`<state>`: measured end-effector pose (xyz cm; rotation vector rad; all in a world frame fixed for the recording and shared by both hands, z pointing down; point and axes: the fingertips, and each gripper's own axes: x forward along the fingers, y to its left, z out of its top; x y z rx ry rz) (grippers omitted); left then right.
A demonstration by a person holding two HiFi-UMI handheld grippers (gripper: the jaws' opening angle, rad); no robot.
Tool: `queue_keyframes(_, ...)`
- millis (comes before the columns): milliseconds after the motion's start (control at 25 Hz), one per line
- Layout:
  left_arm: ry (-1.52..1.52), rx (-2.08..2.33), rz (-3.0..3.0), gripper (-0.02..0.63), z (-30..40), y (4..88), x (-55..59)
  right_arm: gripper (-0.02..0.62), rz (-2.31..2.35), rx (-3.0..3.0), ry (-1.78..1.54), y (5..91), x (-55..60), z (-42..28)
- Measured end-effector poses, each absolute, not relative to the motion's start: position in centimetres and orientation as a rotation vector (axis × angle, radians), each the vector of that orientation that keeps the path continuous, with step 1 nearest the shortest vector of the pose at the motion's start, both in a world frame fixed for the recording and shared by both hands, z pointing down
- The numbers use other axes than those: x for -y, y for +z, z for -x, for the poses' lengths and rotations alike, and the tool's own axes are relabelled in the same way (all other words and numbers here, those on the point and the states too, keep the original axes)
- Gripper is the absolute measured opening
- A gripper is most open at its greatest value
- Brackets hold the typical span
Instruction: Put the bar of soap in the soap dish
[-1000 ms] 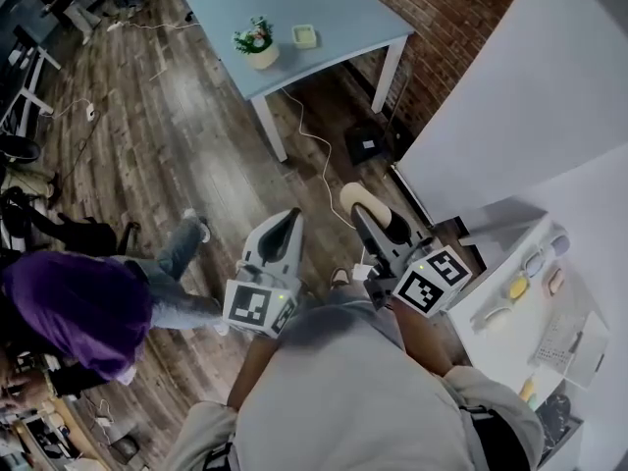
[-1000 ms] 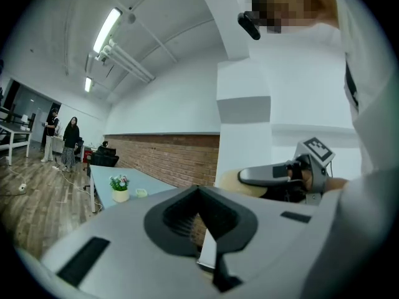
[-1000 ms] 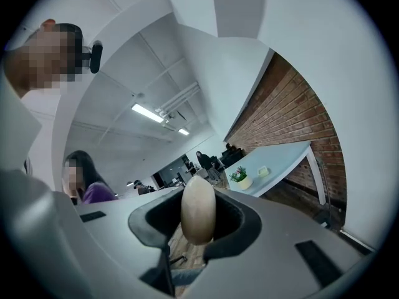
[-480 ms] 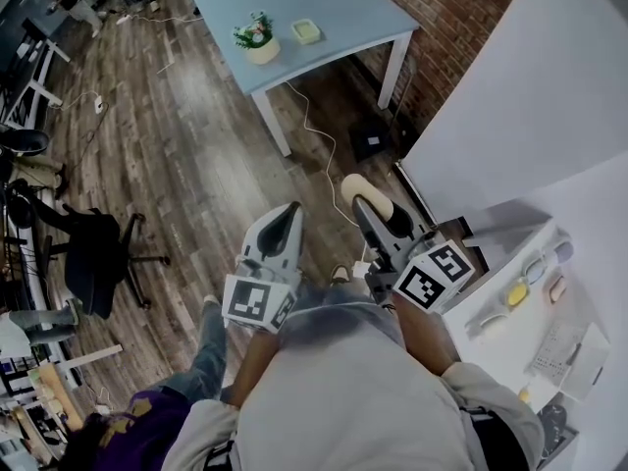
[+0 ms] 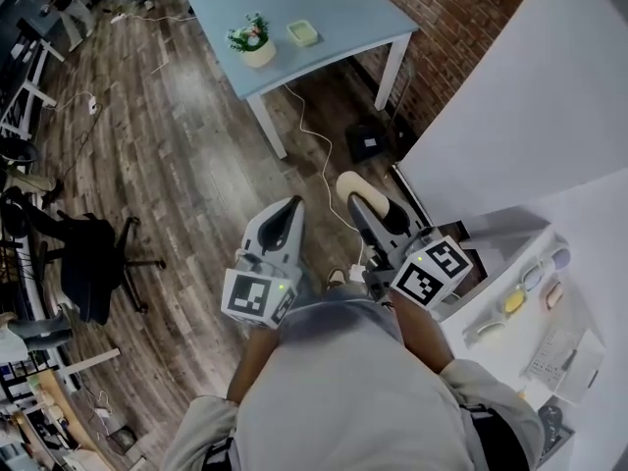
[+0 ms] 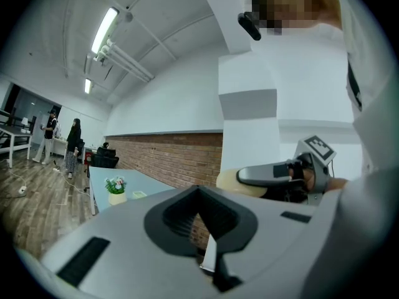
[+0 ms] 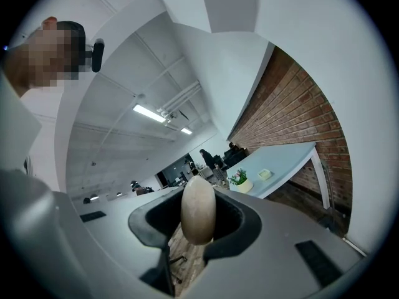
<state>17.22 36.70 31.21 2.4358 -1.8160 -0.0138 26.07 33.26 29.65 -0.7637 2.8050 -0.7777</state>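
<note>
Right gripper, pinching the soap bar, and left gripper, pressed together empty, have edged toward the upper-centre blue table; soap dish well apart.

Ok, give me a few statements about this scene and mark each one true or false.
1. The right gripper holds the bar of soap. True.
2. The soap dish sits on the floor. False: it is on the blue table.
3. A potted plant stands beside the soap dish. True.
4. The left gripper holds a second bar. False: it is shut with nothing in it.
5. The floor is wooden boards. True.
</note>
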Motion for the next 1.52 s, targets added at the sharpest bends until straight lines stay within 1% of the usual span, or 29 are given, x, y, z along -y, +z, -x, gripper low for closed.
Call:
queue_keyframes(200, -0.019, 1.799, -2.452, 0.003, -15.5, 31.0, -34.2, 0.114, 0.766, -2.815, -0.772, 29.5, -31.1, -24.0)
queue_keyframes(520, -0.044, 1.755, -2.477, 0.003, -10.8, 31.0, -30.0, 0.114, 0.807, -2.814, -0.778, 29.9, -27.5, -19.4)
queue_keyframes(1200, -0.065, 1.66, -2.569, 0.003, 0.3, 30.0, -23.7, 0.114, 0.9, -2.819, -0.729, 29.5, -22.1, -7.5)
queue_keyframes(1520, -0.073, 1.629, -2.588, 0.003, 2.6, 30.0, -22.4, 0.114, 0.927, -2.824, -0.709, 29.4, -21.1, -4.6)
